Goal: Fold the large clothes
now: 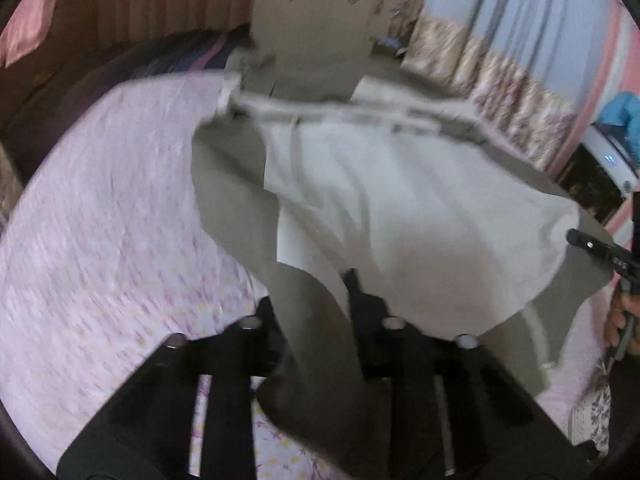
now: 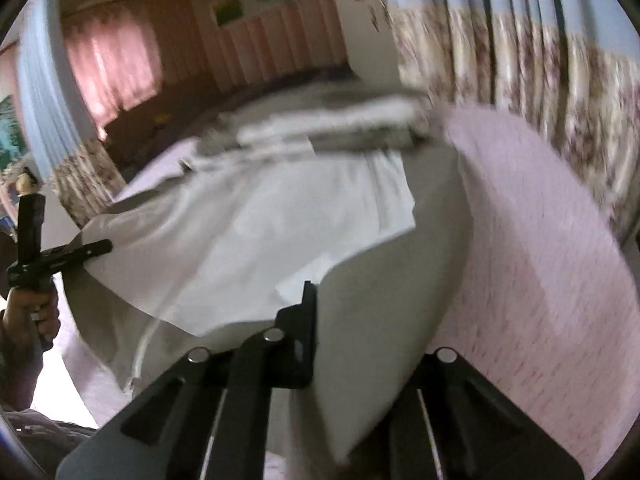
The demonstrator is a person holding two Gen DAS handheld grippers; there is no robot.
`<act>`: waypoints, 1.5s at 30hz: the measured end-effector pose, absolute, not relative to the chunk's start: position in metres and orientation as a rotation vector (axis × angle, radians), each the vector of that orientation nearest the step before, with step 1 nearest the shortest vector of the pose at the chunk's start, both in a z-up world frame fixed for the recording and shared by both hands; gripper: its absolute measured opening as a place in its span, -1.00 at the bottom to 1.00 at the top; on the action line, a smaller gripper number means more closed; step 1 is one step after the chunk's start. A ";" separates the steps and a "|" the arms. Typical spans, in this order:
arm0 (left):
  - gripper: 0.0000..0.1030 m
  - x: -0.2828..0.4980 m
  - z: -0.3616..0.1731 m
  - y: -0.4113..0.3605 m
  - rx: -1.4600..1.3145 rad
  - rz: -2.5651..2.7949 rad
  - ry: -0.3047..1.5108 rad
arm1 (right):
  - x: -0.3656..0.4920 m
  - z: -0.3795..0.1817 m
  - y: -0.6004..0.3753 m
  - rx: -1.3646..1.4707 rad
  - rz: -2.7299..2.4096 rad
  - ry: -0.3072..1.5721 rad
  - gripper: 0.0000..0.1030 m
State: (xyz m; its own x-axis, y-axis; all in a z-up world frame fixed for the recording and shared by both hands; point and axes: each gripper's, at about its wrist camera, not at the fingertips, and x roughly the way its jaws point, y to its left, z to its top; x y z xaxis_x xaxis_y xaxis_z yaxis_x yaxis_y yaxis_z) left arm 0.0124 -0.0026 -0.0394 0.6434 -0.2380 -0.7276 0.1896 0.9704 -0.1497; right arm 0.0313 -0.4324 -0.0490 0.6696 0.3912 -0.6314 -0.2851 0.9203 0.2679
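Grey fabric of the large garment (image 1: 316,344) was seen nearest the lens, pinched between the fingers of the left gripper (image 1: 316,312), which were closed on a near edge. In the right wrist view a second near edge of the same garment (image 2: 360,360) was clamped likewise in the right gripper (image 2: 352,340), its fingers drawn together on the cloth. Between the two holds the garment was held raised and stretched, its pale lining (image 1: 400,200) turned upward, while its far end, a waistband or collar too blurred to name, lay on the bed. Beneath and to the left and right, a pink patterned bedsheet (image 1: 100,220) was visible. Farther off, a cardboard box (image 1: 316,28) stood beyond the garment, with floral curtains (image 2: 520,68) behind.

Judged risks: each hold was taken on a thin margin of cloth, so a slip might be caused by uneven pulling; a skewed fold would follow if one edge were carried farther than the other. Heavy motion blur left the exact depth of grip uncertain.
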 end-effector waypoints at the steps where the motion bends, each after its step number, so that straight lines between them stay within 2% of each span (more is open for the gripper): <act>1: -0.71 0.007 -0.026 -0.003 -0.040 -0.245 0.809 | 0.027 -0.040 -0.433 0.144 0.389 0.724 -0.86; 10: -0.75 -0.047 0.071 0.013 -0.036 -0.256 0.634 | -0.026 0.043 -0.447 0.119 0.420 0.488 -0.87; 14: -0.70 -0.027 0.084 0.012 -0.020 -0.248 0.596 | -0.002 0.055 -0.449 0.124 0.404 0.457 -0.87; 18: -0.63 0.025 0.083 0.019 -0.064 -0.234 0.604 | 0.054 0.053 -0.444 0.142 0.377 0.476 -0.87; 24: -0.57 0.128 0.071 0.018 -0.049 -0.225 0.670 | 0.150 0.044 -0.437 0.153 0.332 0.549 -0.87; 29: -0.55 0.226 0.043 0.014 -0.028 -0.190 0.797 | 0.242 0.025 -0.432 0.142 0.266 0.655 -0.87; 32: -0.49 0.276 0.015 0.016 -0.045 -0.159 0.884 | 0.303 -0.005 -0.433 0.174 0.248 0.766 -0.83; 34: -0.46 0.307 -0.010 0.020 -0.076 -0.134 0.947 | 0.339 -0.035 -0.432 0.207 0.236 0.881 -0.73; 37: -0.35 0.332 -0.040 0.025 -0.143 -0.120 1.033 | 0.367 -0.071 -0.424 0.201 0.218 0.992 -0.71; 38: -0.25 0.336 -0.046 0.028 -0.190 -0.129 1.044 | 0.370 -0.077 -0.423 0.204 0.218 1.007 -0.71; 39: -0.18 0.337 -0.047 0.031 -0.230 -0.137 1.049 | 0.372 -0.081 -0.422 0.220 0.225 1.020 -0.65; 41: 0.00 0.337 -0.041 0.039 -0.302 -0.178 1.035 | 0.372 -0.079 -0.426 0.284 0.300 1.020 -0.19; 42: 0.11 0.336 -0.037 0.043 -0.320 -0.201 1.036 | 0.371 -0.076 -0.428 0.311 0.333 1.011 0.27; 43: 0.19 0.335 -0.032 0.043 -0.320 -0.216 1.038 | 0.369 -0.071 -0.429 0.332 0.354 0.997 0.58; 45: 0.65 0.328 -0.011 0.042 -0.295 -0.261 1.011 | 0.364 -0.048 -0.439 0.367 0.346 0.936 0.70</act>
State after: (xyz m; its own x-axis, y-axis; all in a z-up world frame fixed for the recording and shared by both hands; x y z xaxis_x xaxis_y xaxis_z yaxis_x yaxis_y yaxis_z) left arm 0.3279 0.0420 -0.0109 0.5062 -0.3483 -0.7889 0.0779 0.9295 -0.3604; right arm 0.3641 -0.4391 -0.0481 0.5470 0.4402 -0.7120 -0.1281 0.8846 0.4485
